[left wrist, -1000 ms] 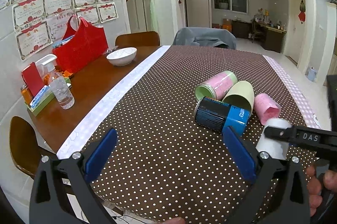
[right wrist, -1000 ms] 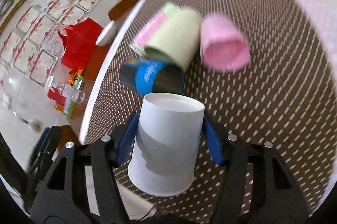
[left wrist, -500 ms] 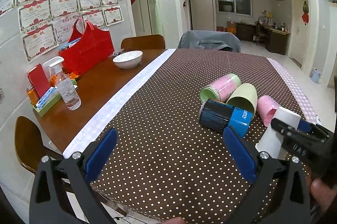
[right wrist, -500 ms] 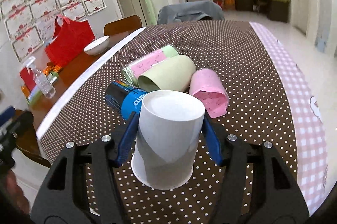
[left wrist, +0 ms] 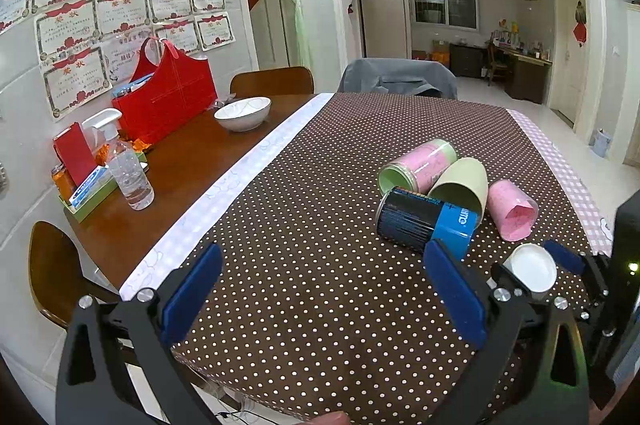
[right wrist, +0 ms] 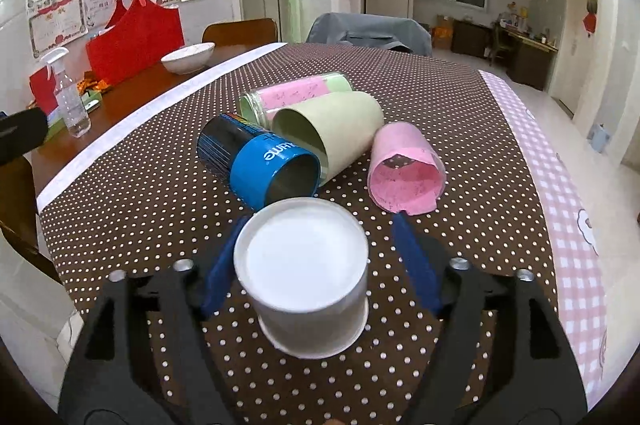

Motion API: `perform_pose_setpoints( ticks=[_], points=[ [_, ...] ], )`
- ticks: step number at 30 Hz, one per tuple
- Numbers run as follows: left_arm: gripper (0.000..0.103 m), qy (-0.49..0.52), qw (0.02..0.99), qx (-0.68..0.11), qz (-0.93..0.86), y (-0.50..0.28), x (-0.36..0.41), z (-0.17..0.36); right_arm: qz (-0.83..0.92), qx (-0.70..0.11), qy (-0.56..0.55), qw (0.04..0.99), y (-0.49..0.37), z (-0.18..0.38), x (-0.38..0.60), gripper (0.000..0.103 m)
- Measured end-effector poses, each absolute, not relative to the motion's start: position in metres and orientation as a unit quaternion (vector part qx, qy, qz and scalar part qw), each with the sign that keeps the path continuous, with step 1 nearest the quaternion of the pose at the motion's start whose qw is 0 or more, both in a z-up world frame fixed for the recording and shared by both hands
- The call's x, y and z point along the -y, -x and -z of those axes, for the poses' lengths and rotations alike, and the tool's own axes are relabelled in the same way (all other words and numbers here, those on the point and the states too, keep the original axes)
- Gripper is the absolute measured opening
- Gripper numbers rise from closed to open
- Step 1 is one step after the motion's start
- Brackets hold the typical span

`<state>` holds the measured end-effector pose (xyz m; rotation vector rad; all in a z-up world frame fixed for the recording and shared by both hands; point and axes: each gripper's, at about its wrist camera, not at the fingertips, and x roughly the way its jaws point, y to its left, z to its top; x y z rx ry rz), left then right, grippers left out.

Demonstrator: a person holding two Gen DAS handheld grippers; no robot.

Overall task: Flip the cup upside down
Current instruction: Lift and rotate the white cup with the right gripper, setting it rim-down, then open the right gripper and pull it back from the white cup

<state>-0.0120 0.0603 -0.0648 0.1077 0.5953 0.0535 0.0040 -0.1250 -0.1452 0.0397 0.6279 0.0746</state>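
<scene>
A white paper cup (right wrist: 306, 277) stands upside down on the dotted tablecloth (right wrist: 132, 193), its flat base up. My right gripper (right wrist: 316, 265) is open around it, with a gap between each blue pad and the cup wall. The cup also shows in the left wrist view (left wrist: 530, 267), between the right gripper's fingers. My left gripper (left wrist: 320, 297) is open and empty, above the near part of the cloth, to the left of the cup.
Several cups lie on their sides just beyond the white one: a blue-black cup (right wrist: 256, 157), a pale green cup (right wrist: 332, 129), a pink cup (right wrist: 404, 169) and a pink-and-green cup (right wrist: 296, 93). A bowl (left wrist: 242, 113), red bag (left wrist: 168, 93) and spray bottle (left wrist: 124, 165) stand at left.
The right gripper lowered the white cup onto the cloth and opened its jaws off it. The left gripper stayed almost still.
</scene>
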Motion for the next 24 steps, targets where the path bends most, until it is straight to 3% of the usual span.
perform_pose_setpoints(
  ticks=[5, 24],
  points=[
    [0.099, -0.057, 0.956, -0.288, -0.021, 0.017, -0.053, 0.063, -0.050, -0.304, -0.046, 0.950, 0.010, 0.138, 0.134, 0.095],
    [0.099, -0.071, 0.969, -0.235, 0.015, 0.079, -0.030, 0.036, -0.017, -0.265, -0.106, 0.958, 0.076, 0.069, 0.157, 0.097]
  ],
)
